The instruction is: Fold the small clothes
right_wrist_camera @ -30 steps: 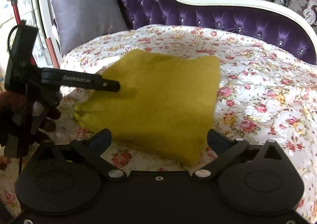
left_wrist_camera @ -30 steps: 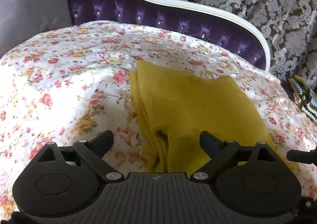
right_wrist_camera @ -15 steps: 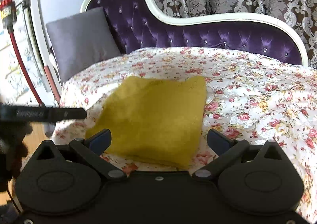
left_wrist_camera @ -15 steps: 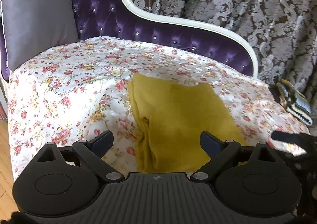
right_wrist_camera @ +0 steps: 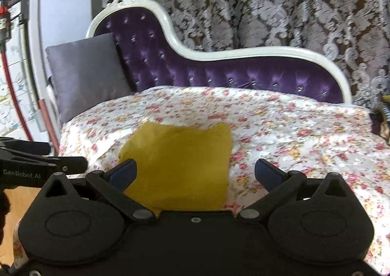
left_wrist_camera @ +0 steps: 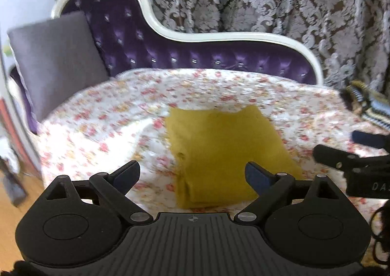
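Two grippers, left [left_wrist_camera: 192,176] and right [right_wrist_camera: 195,173], both spread wide, empty, above folded mustard garment [right_wrist_camera: 180,161]; left body reads "GenRobot.AI".

A home sitting room. A purple tufted chaise [right_wrist_camera: 219,76] with a curved white frame [right_wrist_camera: 243,53] stands before heavy damask curtains [right_wrist_camera: 268,3]. A floral sheet [right_wrist_camera: 292,129] covers its seat, a grey cushion [right_wrist_camera: 85,73] leans at its raised end, and wood flooring [left_wrist_camera: 9,215] shows beside it at lower left.
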`<state>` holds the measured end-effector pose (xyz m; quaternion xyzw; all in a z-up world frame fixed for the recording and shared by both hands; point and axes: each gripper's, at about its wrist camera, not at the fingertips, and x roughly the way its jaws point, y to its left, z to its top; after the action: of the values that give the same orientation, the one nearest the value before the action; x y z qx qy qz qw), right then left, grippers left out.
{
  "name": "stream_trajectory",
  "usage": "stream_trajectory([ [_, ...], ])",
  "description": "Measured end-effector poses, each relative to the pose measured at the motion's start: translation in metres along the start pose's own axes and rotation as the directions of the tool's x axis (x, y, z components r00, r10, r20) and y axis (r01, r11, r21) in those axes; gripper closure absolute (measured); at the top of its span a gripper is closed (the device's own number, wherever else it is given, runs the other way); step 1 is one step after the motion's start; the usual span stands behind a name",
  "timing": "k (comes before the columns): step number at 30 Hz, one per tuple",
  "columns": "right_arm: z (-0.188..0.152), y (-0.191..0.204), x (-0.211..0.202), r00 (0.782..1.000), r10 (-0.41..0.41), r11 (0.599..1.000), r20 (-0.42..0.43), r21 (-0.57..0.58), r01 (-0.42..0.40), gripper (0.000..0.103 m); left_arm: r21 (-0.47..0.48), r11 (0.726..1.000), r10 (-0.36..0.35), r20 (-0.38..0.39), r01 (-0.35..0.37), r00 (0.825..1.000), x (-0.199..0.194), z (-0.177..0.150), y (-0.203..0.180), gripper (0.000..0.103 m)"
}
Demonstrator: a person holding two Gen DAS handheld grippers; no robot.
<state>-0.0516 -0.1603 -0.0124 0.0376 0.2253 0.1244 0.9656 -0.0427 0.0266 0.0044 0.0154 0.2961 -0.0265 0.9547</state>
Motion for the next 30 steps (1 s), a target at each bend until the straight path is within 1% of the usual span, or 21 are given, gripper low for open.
stream_trajectory([
  [2,0.0,0.002,-0.003,1.0,-0.026,1.0,0.015,-0.001,0.026,0.001,0.026,0.998,0.05,0.004,-0.05,0.999,-0.003,0.002,-0.004,0.009],
  [4,0.002,0.004,-0.003,1.0,-0.018,1.0,0.022,-0.007,0.018,0.001,0.029,0.997,0.065,0.002,-0.065,0.998,-0.006,0.004,-0.005,0.009],
  [7,0.005,0.004,-0.004,1.0,0.004,1.0,0.02,0.006,-0.004,0.001,0.003,0.998,0.059,-0.016,-0.059,0.998,-0.007,0.005,-0.001,0.009],
  [11,0.007,0.007,-0.007,0.998,-0.039,0.999,0.041,0.018,0.038,0.001,-0.023,0.998,0.058,-0.018,-0.058,0.998,-0.009,0.004,0.004,0.009],
  [16,0.009,0.004,-0.005,1.0,0.007,0.998,0.023,0.055,-0.008,0.001,-0.06,0.996,0.059,-0.028,-0.061,0.998,-0.01,0.005,0.008,0.009],
  [19,0.008,0.003,-0.003,1.0,0.023,0.997,0.0,0.069,-0.023,0.001,-0.066,0.996,0.065,-0.028,-0.067,0.997,-0.01,0.004,0.008,0.01],
  [22,0.007,0.0,-0.002,0.999,0.037,0.995,-0.004,0.094,-0.036,0.002,-0.068,0.995,0.064,-0.036,-0.067,0.997,-0.008,0.003,0.008,0.01],
  [24,0.007,0.001,-0.003,1.0,0.028,0.995,-0.002,0.094,-0.028,0.002,-0.076,0.995,0.061,-0.053,-0.064,0.997,-0.006,0.002,0.009,0.012],
  [25,0.007,0.001,-0.004,1.0,0.02,0.995,0.003,0.094,-0.02,0.002,-0.085,0.994,0.063,-0.068,-0.069,0.996,-0.004,0.002,0.01,0.015],
  [26,0.007,0.001,-0.005,1.0,0.013,0.995,0.007,0.1,-0.014,0.002,-0.096,0.993,0.063,-0.085,-0.071,0.994,-0.001,0.001,0.011,0.017],
  [30,0.007,-0.004,-0.002,0.999,0.049,0.988,-0.01,0.145,-0.047,0.001,-0.147,0.988,0.032,-0.154,-0.055,0.988,0.01,-0.003,0.018,0.018],
])
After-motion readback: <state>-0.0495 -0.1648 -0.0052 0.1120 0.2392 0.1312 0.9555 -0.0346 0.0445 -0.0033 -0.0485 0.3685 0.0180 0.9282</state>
